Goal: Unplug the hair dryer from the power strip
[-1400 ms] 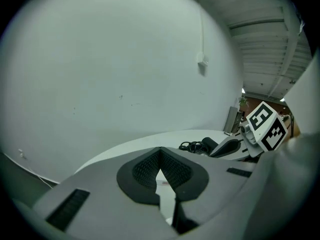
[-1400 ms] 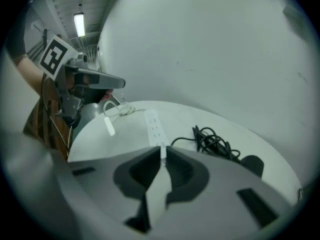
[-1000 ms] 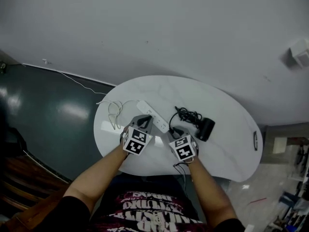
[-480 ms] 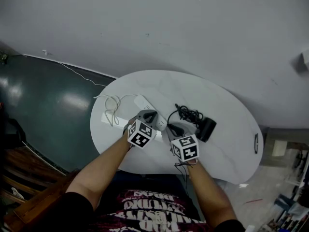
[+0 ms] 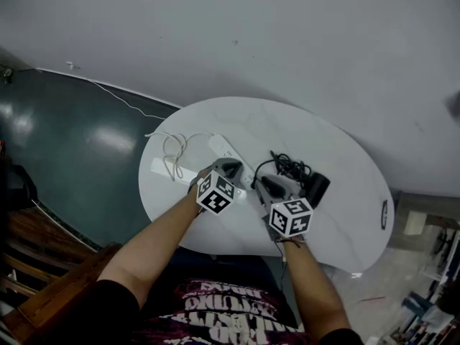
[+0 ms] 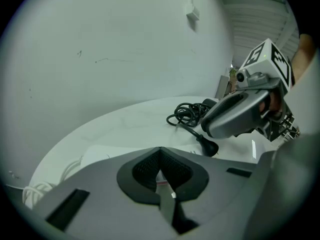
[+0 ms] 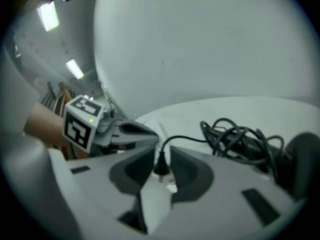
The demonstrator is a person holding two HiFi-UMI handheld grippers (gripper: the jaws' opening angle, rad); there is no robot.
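The plug (image 7: 160,163) looks small, rigid and light. Grasp its body, not the limp cord (image 7: 235,134). The right gripper (image 5: 264,183) fingers have just been closing and clamp the plug at the power strip (image 5: 224,149) on the bench (image 5: 345,214). The left gripper (image 5: 230,168) fingers are together at the strip. The hair dryer (image 5: 316,187) lies near. No writing is legible.

1. You have one white oval table (image 5: 345,171) in front of you.
2. One white power strip (image 5: 224,149).
3. One black hair dryer (image 5: 317,188).
4. One black plug (image 7: 160,163) and one tangled bundle of black cord (image 5: 290,167).
5. One loose coil of white cable (image 5: 172,155).
6. Two grippers: your left gripper (image 5: 233,167) and your right gripper (image 5: 263,184), whose jaws have just been closing with the black plug between them.
7. Two marker cubes (image 5: 215,193), one per gripper.
8. One small dark item (image 5: 384,213) at the table's right edge, too small to identify.
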